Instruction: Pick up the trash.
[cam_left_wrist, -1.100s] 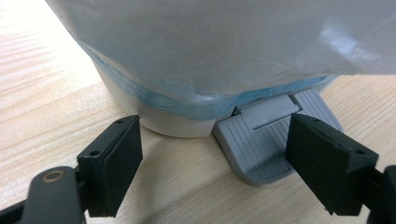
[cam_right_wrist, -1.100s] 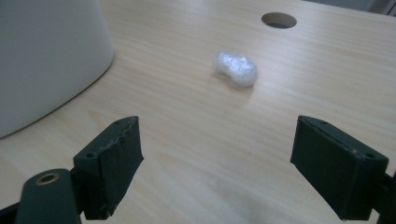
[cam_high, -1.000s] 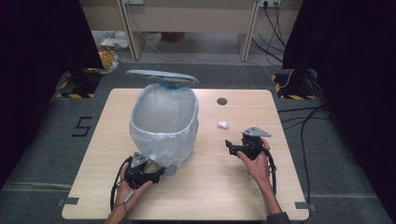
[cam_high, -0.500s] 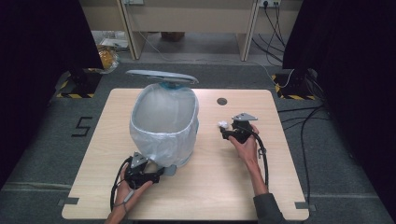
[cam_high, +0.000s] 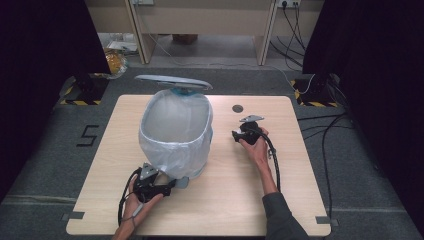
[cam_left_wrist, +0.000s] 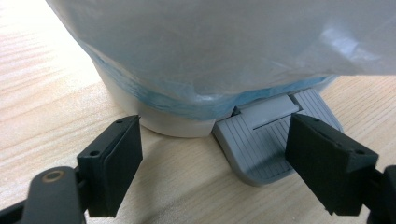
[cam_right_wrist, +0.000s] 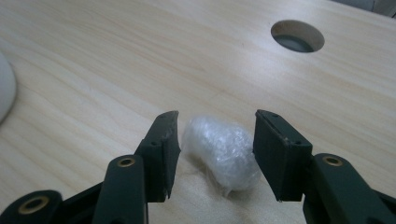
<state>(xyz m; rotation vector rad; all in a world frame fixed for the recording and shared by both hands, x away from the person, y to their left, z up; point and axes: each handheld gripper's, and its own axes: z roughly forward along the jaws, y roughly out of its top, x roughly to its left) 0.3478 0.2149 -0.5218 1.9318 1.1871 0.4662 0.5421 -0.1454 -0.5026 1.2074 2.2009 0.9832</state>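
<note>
Wad of clear plastic (cam_right_wrist: 223, 156) lying on table (cam_high: 300, 200) right of lined bin (cam_high: 175, 135), between my right gripper's (cam_right_wrist: 217, 154) spread jaws; my left gripper (cam_left_wrist: 215, 161) gaping near bin's grey pedal (cam_left_wrist: 268, 137).

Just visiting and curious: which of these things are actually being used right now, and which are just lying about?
In use:
pedal bin, lid up
its grey pedal, at the left hand-held gripper
crumpled plastic wad, between the right hand-held gripper jaws

Lying about:
floor cables
yellow bag
</note>
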